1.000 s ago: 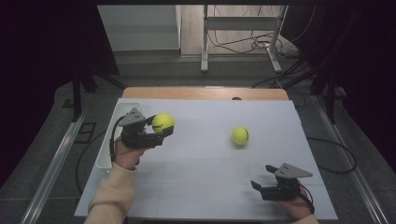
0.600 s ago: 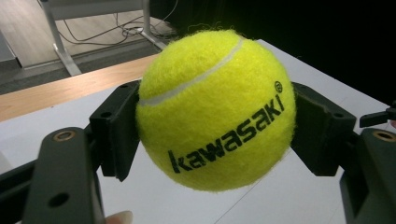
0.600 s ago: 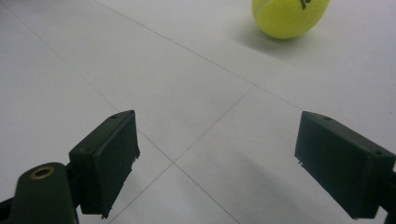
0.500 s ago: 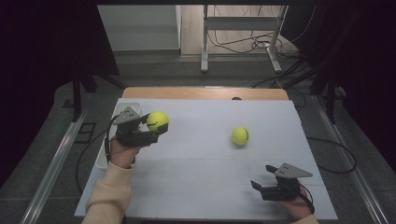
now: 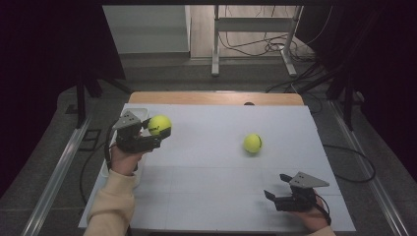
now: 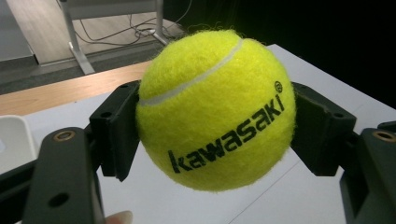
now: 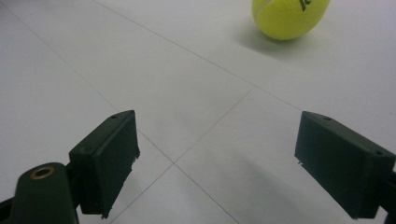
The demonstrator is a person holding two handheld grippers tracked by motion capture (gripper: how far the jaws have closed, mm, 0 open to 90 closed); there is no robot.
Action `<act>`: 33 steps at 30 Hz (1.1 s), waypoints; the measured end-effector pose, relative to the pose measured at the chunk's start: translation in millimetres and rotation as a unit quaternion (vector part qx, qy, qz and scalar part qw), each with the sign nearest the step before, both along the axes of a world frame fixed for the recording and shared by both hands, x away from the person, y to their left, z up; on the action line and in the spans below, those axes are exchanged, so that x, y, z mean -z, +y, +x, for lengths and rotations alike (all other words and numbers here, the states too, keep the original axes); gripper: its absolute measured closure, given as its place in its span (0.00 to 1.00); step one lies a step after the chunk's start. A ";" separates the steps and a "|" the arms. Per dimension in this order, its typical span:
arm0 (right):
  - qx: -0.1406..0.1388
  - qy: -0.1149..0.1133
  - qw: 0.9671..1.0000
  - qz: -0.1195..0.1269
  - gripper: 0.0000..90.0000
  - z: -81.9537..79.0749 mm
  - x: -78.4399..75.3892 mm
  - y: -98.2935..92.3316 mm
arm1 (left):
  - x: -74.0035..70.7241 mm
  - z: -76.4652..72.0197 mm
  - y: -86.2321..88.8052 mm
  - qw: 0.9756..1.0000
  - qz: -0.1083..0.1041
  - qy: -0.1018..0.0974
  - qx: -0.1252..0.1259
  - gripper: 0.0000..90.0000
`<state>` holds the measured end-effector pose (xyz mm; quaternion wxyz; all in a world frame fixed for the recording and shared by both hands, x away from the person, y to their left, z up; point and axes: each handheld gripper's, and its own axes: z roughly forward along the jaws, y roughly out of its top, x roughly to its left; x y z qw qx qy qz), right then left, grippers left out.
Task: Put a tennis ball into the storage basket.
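Observation:
A yellow tennis ball (image 5: 159, 125) (image 6: 215, 109) printed "kawasaki" is clamped between the jaws of my left gripper (image 5: 156, 132) (image 6: 217, 135), held above the white table's left side. Both pads press on the ball's sides. A second yellow tennis ball (image 5: 252, 143) (image 7: 288, 16) rests on the table right of centre. My right gripper (image 5: 274, 191) (image 7: 229, 161) sits low near the table's front right corner, jaws wide open with nothing between them. The loose ball lies some way ahead of it.
A white tray (image 5: 139, 113) (image 6: 14, 140) lies at the table's left edge, just behind the left gripper. The white table top (image 5: 216, 182) ends at a wooden strip (image 5: 216, 97) at the back. Metal table legs and cables stand on the floor beyond.
My left gripper has carried the held ball a little to the left and toward the back, nearer the tray. The right gripper and the loose ball have stayed put.

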<state>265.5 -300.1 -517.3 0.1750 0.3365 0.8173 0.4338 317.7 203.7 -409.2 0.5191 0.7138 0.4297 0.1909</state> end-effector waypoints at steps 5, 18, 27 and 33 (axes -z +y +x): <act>-0.001 0.002 1.000 0.001 0.15 0.0 0.2 0.2 | 0.9 1.0 5.7 1.000 -0.001 0.002 -0.010 0.29; -0.001 0.001 1.000 0.004 0.15 0.3 -0.1 0.6 | 3.2 2.2 20.4 0.999 0.001 0.008 -0.035 0.29; -0.003 0.000 1.000 0.011 0.15 -0.4 -1.1 -0.5 | 3.5 6.5 38.8 0.997 -0.007 0.020 -0.069 0.29; -0.010 -0.004 1.000 0.014 0.15 -0.9 -2.4 0.1 | 3.4 13.7 44.5 0.996 0.002 0.036 -0.083 0.29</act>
